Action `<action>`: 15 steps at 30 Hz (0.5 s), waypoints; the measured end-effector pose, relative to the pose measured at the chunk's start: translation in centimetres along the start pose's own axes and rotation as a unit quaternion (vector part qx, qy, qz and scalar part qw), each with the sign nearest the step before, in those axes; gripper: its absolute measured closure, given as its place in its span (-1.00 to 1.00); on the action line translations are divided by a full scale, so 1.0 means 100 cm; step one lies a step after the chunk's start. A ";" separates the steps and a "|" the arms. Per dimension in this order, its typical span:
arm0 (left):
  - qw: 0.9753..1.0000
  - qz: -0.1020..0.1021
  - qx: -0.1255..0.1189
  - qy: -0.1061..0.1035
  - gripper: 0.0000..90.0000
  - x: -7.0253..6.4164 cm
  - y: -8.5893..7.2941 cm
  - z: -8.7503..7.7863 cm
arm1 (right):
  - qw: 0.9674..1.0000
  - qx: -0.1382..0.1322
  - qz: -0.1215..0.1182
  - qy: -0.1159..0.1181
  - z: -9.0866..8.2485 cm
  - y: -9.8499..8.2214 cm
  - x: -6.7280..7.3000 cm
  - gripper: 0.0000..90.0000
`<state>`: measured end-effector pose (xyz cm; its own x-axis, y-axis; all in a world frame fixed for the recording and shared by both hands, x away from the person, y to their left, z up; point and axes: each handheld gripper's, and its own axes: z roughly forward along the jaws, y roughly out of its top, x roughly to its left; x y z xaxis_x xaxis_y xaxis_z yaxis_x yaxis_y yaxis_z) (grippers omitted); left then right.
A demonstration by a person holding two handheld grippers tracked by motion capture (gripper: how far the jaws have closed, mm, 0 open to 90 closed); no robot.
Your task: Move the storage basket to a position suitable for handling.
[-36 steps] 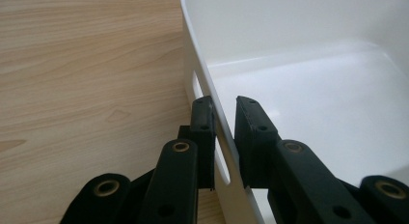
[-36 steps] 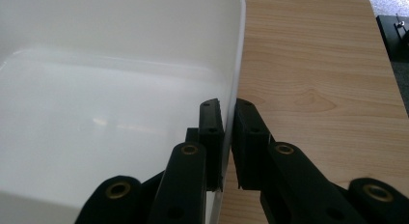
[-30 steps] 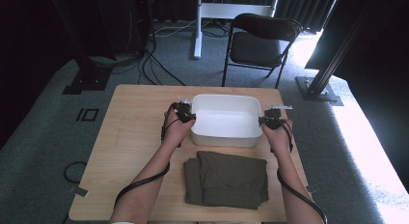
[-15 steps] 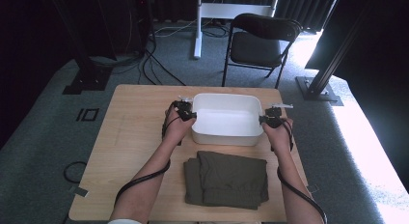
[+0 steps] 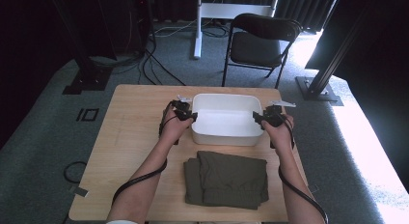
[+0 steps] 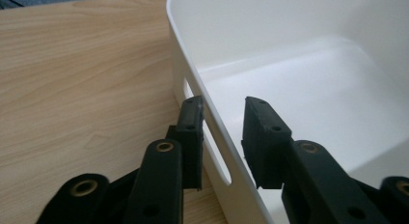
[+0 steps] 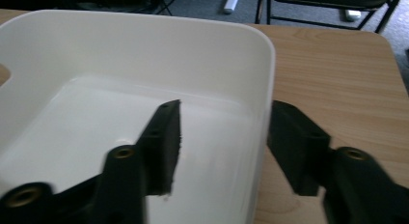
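- Nearest to the person, a folded olive-green garment (image 5: pixel 226 179) lies flat on the near part of the wooden table (image 5: pixel 128 132). It is just on the near side of the tub, and neither gripper touches it. It lies the same as one second ago.
- Behind it stands the white plastic tub (image 5: pixel 225 119), in the middle of the table and a little toward the far side. It is empty and rests flat on the wood, in the same place as in the earlier pictures.
- The left gripper (image 6: pixel 222 137) is at the left end wall of the tub. Its jaws are apart, one outside the wall beside the handle slot (image 6: pixel 214 154) and one inside the tub, with the rim between them. The outer jaw is just beside the wall, and the inner one keeps a gap.
- The right gripper (image 7: pixel 224 147) is at the right end wall. It has come closer to the tub during the last second and now it straddles the wall, one jaw inside and one outside. The jaws are wide apart and neither presses the wall.
- My judgement: both grippers are now placed to clamp the two ends, so lifting or moving the tub looks like the step that comes. The grip itself is not yet made.
- Far behind the table, a black folding chair (image 5: pixel 263 43) stands on the grey carpet.
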<state>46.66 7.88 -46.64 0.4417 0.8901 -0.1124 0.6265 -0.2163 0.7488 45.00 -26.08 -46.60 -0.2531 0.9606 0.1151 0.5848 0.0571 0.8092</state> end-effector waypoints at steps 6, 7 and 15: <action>0.998 0.010 -0.038 -0.040 -0.15 0.001 0.005 -0.009 | 1.000 -0.012 -0.015 0.021 0.004 -0.003 0.005 -0.68; 0.998 0.029 -0.040 -0.045 -0.24 0.001 0.004 -0.011 | 1.000 -0.010 -0.013 0.025 0.004 -0.004 0.005 -0.67; 0.994 0.064 -0.050 -0.068 -0.66 -0.001 -0.005 -0.024 | 0.998 -0.013 -0.038 0.044 -0.004 -0.005 0.008 -0.70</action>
<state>44.79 8.86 -45.47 0.6003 0.7942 -0.0939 0.4960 -0.2777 0.8227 44.20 -25.44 -46.68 -0.3633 0.9260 0.1023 0.5416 0.1206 0.8320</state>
